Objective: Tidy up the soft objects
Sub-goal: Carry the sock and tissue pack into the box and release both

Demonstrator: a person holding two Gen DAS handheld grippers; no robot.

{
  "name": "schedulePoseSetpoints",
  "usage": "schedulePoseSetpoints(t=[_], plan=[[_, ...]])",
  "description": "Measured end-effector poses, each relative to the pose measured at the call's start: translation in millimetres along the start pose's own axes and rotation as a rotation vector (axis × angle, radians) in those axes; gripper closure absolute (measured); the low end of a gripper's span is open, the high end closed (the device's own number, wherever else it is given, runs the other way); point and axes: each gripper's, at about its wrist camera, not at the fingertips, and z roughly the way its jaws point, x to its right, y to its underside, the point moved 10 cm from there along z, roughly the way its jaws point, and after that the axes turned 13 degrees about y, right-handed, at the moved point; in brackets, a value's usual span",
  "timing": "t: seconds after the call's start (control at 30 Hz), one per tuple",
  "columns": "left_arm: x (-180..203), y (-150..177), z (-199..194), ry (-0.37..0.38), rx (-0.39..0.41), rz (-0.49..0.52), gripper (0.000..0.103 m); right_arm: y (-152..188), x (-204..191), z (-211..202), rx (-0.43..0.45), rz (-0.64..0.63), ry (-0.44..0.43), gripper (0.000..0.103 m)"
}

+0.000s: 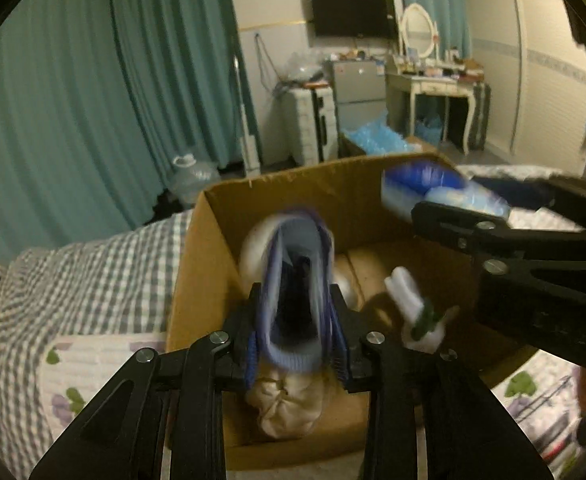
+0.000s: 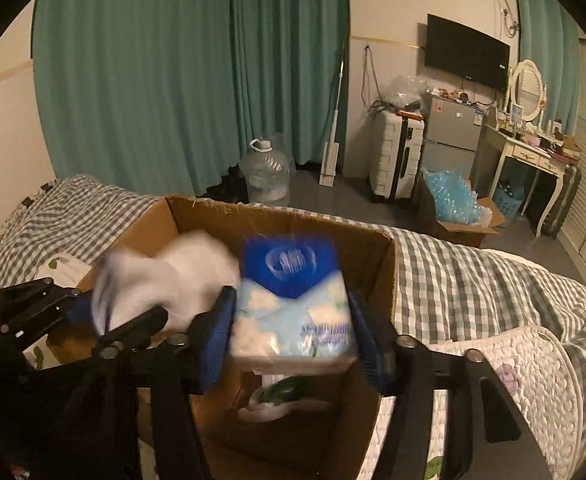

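Note:
An open cardboard box [image 1: 197, 264] stands on the bed. My left gripper [image 1: 297, 344] is shut on a grey and blue sock [image 1: 293, 280] and holds it over the box. Below it in the box lie a beige cloth bundle [image 1: 289, 404] and a white item with green [image 1: 417, 320]. My right gripper [image 2: 289, 340] is shut on a blue and white tissue pack [image 2: 293, 304] over the same box [image 2: 373, 248]. The tissue pack also shows in the left wrist view [image 1: 433, 192], and the left gripper's sock shows blurred white in the right wrist view [image 2: 161, 280].
The bed has a grey checked sheet [image 2: 473, 280] and a white floral quilt [image 2: 541, 372]. Teal curtains [image 2: 193, 80] hang behind. On the floor stand a water jug [image 2: 265, 172], a suitcase [image 2: 393, 156] and a box of blue bags [image 2: 453, 204].

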Motion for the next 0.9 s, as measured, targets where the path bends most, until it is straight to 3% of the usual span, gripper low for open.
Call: schedulePoseSetpoints(t=[0.03, 0.07, 0.1, 0.2, 0.33, 0.4, 0.47, 0.53, 0.67, 0.77, 0.9], plan=[[2.0, 0.9, 1.0, -0.016, -0.007, 0.006, 0.042, -1.3, 3.8, -3.9, 0.014, 0.000, 0.018, 0.026], [3.2, 2.3, 1.2, -0.031, -0.012, 0.012, 0.027, -1.6, 7.1, -8.5, 0.024, 0.004, 0.027, 0.025], [3.4, 3.1, -1.2, -0.047, -0.009, 0.015, 0.023, -3.1, 13.3, -16.9, 0.037, 0.017, 0.034, 0.025], [5.8, -1.1, -25.8, -0.066, 0.054, 0.007, 0.022, -5.2, 27.9, -42.0, 0.050, 0.064, 0.048, 0.016], [8.1, -12.2, -62.8, -0.077, 0.099, 0.001, 0.021, -12.5, 45.5, -92.6, 0.084, 0.078, 0.075, 0.012], [11.3, -21.7, -96.8, -0.098, 0.131, 0.011, 0.021, -18.1, 51.4, -128.4, 0.112, 0.062, 0.086, 0.009], [12.2, -28.9, -124.8, -0.109, 0.165, 0.018, 0.011, -25.5, 56.2, -170.4, 0.155, 0.040, 0.105, 0.008], [18.3, -37.2, -162.3, -0.112, 0.210, 0.023, 0.010, -32.4, 57.8, -208.3, 0.194, 0.023, 0.115, 0.002], [28.4, -48.3, -235.7, -0.126, 0.304, 0.027, 0.010, -37.3, 56.6, -277.2, 0.243, -0.003, 0.100, 0.001], [36.1, -46.8, -280.5, -0.128, 0.342, 0.018, 0.010, -30.5, 52.7, -305.5, 0.237, -0.015, 0.090, 0.001], [38.7, -36.3, -304.9, -0.123, 0.357, 0.010, 0.010, -2.2, 43.6, -314.6, 0.198, -0.047, 0.090, 0.001]])
